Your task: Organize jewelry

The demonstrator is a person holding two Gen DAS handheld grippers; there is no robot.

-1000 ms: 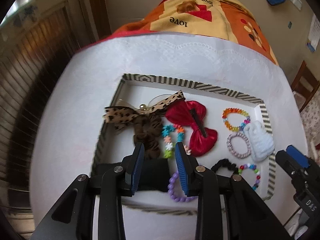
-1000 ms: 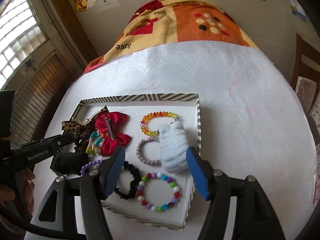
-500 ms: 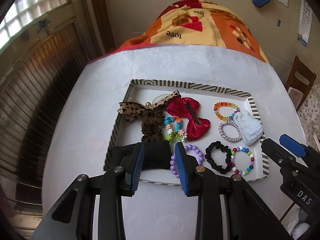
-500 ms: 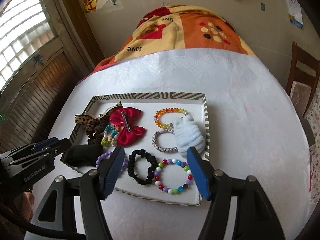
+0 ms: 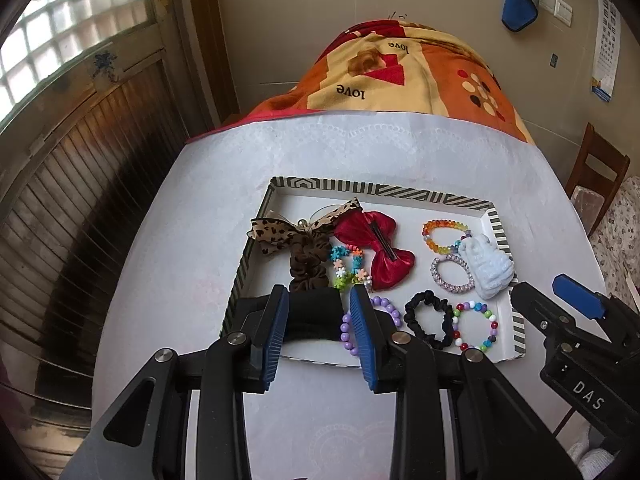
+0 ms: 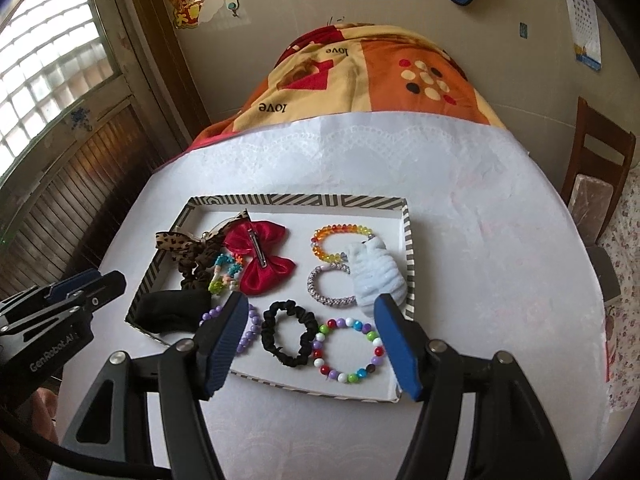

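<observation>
A striped-rim white tray (image 5: 384, 191) (image 6: 296, 200) on the table holds a leopard bow (image 5: 276, 234), red bow (image 5: 378, 250) (image 6: 262, 256), white scrunchie (image 5: 490, 264) (image 6: 378, 272), black scrunchie (image 5: 428, 320) (image 6: 286, 332), black fabric piece (image 5: 312, 312) (image 6: 172, 310) and several bead bracelets (image 6: 348, 350). My left gripper (image 5: 318, 320) is open above the tray's near left edge, its jaws either side of the black piece, apart from it. My right gripper (image 6: 308, 334) is wide open and empty above the tray's near edge.
The white tablecloth (image 6: 460, 208) lies over an orange patterned cloth (image 6: 360, 76) at the far end. A wooden chair (image 6: 600, 160) stands at the right, a slatted wooden wall (image 5: 80, 184) at the left.
Both grippers have pulled back and up from the tray, so more of the room shows. The black fabric piece stays in the tray's near left corner.
</observation>
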